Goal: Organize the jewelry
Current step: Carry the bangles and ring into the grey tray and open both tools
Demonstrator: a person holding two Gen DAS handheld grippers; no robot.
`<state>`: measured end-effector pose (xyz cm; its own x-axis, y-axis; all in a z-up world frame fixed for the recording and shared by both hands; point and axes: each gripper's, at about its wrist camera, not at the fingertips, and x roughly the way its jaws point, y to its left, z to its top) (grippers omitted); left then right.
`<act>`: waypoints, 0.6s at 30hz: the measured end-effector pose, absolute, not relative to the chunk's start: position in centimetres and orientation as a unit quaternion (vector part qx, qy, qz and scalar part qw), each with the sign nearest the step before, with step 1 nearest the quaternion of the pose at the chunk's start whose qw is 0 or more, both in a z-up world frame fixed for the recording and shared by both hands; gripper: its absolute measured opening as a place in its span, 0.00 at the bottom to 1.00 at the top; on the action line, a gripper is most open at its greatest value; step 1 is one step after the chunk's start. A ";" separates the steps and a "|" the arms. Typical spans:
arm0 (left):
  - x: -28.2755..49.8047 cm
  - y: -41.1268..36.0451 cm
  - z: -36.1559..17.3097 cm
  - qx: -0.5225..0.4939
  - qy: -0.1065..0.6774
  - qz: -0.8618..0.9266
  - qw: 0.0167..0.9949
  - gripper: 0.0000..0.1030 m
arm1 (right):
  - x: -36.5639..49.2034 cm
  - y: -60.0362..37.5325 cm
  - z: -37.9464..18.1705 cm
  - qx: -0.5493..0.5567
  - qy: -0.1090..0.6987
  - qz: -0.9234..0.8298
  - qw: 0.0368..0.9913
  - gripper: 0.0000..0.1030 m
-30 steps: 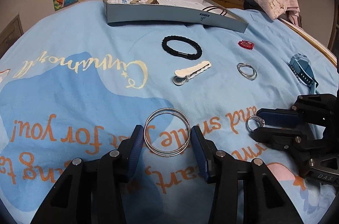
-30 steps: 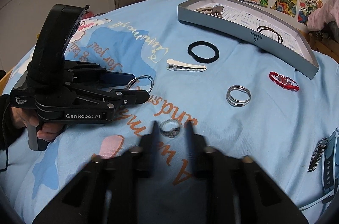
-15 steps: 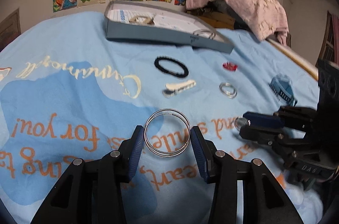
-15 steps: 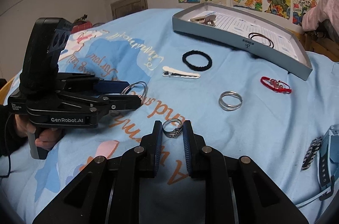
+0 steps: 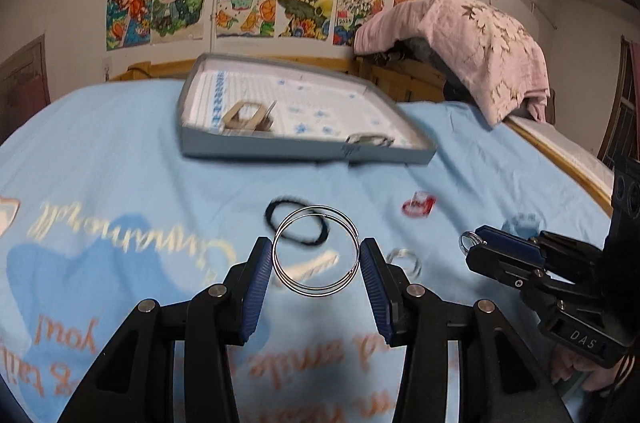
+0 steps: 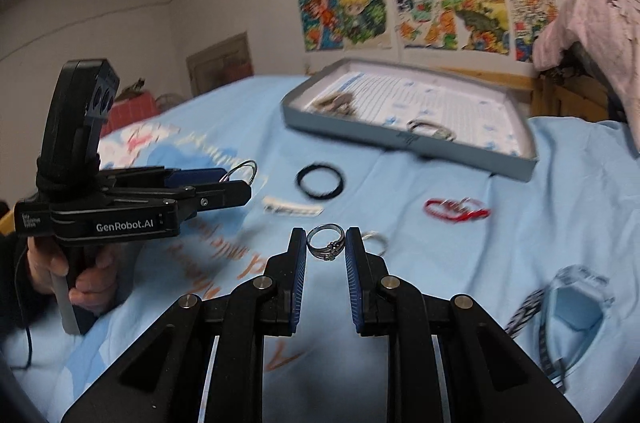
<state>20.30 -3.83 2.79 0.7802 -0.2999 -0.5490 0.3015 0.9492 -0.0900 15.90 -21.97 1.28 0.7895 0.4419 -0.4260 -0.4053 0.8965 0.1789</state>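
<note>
1. My left hand-held gripper (image 5: 316,257) is raised above the bed (image 5: 100,159), level and aimed toward the gray tray (image 5: 304,151), its fingers clamped on the silver bangles (image 5: 316,253).
2. My right hand-held gripper (image 6: 326,249) is raised too, pinching a small ring (image 6: 326,243) between its blue pads (image 6: 300,263).
3. On the bed lie a black hair tie (image 6: 320,181), a red bracelet (image 6: 456,209) and a white clip (image 6: 292,209).

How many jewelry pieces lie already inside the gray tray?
2. A tan clip-like piece lies at the near left of the gray tray, and dark loops lie by its near right wall. Blur may hide other small pieces.
</note>
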 end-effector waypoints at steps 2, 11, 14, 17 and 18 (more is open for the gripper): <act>21.4 -4.5 3.4 -0.007 0.286 -0.163 0.944 0.41 | 16.4 -22.9 1.9 0.045 0.225 0.213 0.950 0.17; 30.4 -7.0 5.5 -0.033 0.265 -0.147 0.952 0.41 | 24.5 -27.4 6.3 0.064 0.210 0.173 0.960 0.17; 34.0 -7.7 5.3 -0.036 0.274 -0.139 0.951 0.41 | 29.0 -28.4 6.5 0.071 0.227 0.157 0.959 0.17; 37.1 -9.0 4.5 -0.009 0.303 -0.123 0.945 0.41 | 33.4 -28.7 5.5 0.086 0.261 0.154 0.949 0.17; 37.6 -9.3 4.2 -0.001 0.310 -0.118 0.944 0.41 | 34.8 -28.9 5.0 0.098 0.277 0.157 0.943 0.17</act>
